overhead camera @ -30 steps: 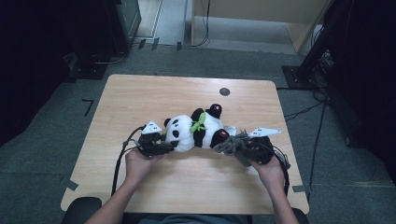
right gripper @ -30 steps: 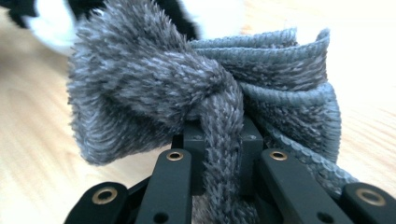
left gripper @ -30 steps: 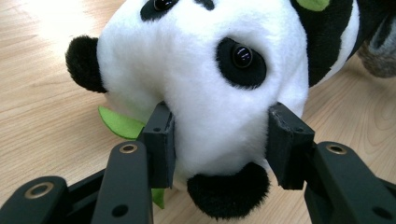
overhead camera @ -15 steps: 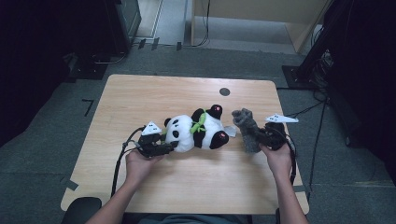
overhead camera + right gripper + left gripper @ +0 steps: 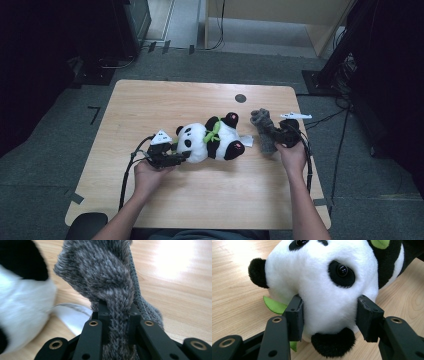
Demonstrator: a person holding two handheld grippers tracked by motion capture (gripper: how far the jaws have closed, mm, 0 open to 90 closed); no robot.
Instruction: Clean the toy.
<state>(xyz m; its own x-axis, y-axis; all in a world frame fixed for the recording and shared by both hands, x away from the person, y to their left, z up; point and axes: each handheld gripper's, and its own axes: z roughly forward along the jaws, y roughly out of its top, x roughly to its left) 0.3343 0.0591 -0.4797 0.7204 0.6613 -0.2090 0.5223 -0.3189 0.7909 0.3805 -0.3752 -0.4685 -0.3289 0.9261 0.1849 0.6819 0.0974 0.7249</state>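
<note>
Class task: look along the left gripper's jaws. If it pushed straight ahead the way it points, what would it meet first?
The panda plush: its white head already sits between the left gripper's jaws, which have just been opening, so contact would likely be immediate.

One plush panda (image 5: 212, 142), one grey glove (image 5: 264, 131), two hand-held grippers.

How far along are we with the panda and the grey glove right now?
Done: the grey knitted glove is off the panda and lifted beside it, clamped in the right gripper. In hand: the left gripper has its jaws around the panda's head; they have just been opening, and the right-hand pad stands apart from the plush. Left: letting go of the panda and setting the glove down on the table.
</note>
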